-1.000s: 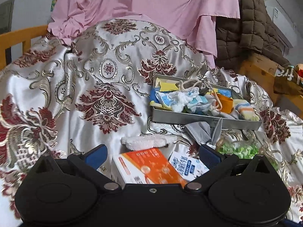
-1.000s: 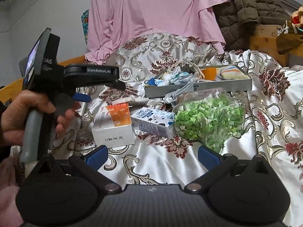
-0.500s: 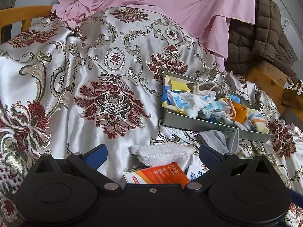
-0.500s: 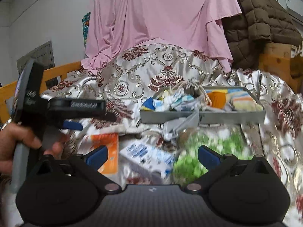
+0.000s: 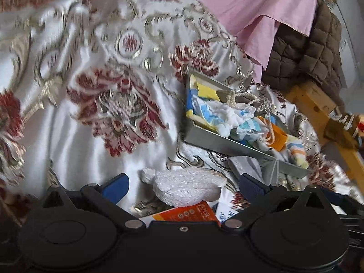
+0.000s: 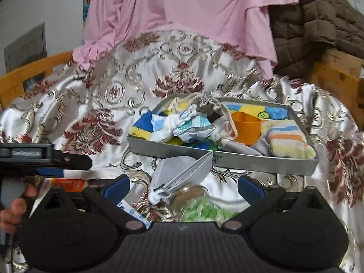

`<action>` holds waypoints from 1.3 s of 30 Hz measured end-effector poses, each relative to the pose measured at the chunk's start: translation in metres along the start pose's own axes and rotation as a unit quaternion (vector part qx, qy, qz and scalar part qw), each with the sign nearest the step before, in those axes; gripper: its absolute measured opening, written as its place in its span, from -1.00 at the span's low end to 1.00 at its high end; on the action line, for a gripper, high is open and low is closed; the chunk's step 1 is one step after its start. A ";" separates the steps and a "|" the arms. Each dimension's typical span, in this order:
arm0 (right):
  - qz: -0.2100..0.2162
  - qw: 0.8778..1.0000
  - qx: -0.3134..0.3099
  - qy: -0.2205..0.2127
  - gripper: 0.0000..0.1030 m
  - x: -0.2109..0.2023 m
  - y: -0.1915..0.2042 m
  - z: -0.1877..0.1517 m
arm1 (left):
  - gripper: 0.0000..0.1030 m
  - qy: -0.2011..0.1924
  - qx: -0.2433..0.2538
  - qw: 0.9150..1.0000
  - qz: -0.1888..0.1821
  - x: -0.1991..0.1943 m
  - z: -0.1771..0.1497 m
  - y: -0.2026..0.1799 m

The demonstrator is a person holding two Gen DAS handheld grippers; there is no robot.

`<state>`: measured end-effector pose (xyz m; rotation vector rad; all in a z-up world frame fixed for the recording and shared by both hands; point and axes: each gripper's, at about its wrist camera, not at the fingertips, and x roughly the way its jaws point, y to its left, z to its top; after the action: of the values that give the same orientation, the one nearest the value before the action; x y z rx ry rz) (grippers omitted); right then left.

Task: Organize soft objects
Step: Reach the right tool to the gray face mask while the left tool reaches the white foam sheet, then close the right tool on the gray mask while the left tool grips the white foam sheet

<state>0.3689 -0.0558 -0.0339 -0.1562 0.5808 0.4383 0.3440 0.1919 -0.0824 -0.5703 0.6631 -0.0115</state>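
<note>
A grey metal tray (image 6: 261, 158) (image 5: 218, 140) on the patterned satin cloth holds several soft items: white-and-blue cloths (image 6: 179, 125), a drawstring pouch (image 6: 211, 100), a striped towel (image 6: 289, 141) and an orange cup (image 6: 246, 128). A white fluffy cloth (image 5: 186, 187) lies on the satin between my left gripper's (image 5: 183, 184) open fingers. A grey face mask (image 6: 184, 170) leans against the tray's front wall, between my right gripper's (image 6: 183, 185) open fingers. The left gripper also shows at the left edge of the right wrist view (image 6: 68, 173).
An orange-and-white box (image 5: 184, 213) and a blue-and-white carton (image 6: 134, 211) lie near the left gripper. A jar of green pieces (image 6: 200, 207) lies under the right gripper. A pink sheet (image 6: 182, 6), a brown quilt (image 6: 318, 16) and wooden furniture (image 6: 336, 77) stand behind.
Both grippers have moved forward toward the tray. The white cloth now sits between the left fingers, and the mask between the right fingers. Both stay open.
</note>
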 end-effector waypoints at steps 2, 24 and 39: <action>0.005 1.000 -0.003 0.013 1.00 0.011 -0.002 0.007 | 0.98 0.011 -0.032 0.999 -0.016 0.001 0.001 0.007; 0.002 0.989 -0.080 0.128 0.99 0.095 0.011 0.032 | 0.97 0.068 -0.089 0.988 -0.103 0.020 0.009 0.025; 0.020 0.982 -0.080 0.169 0.72 0.111 0.020 0.038 | 0.63 0.066 -0.153 0.974 -0.152 0.025 0.015 0.040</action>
<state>0.4613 0.0116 -0.0652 -0.3785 0.8847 0.5020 0.3658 0.2281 -0.1076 -0.9719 0.7052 -0.2395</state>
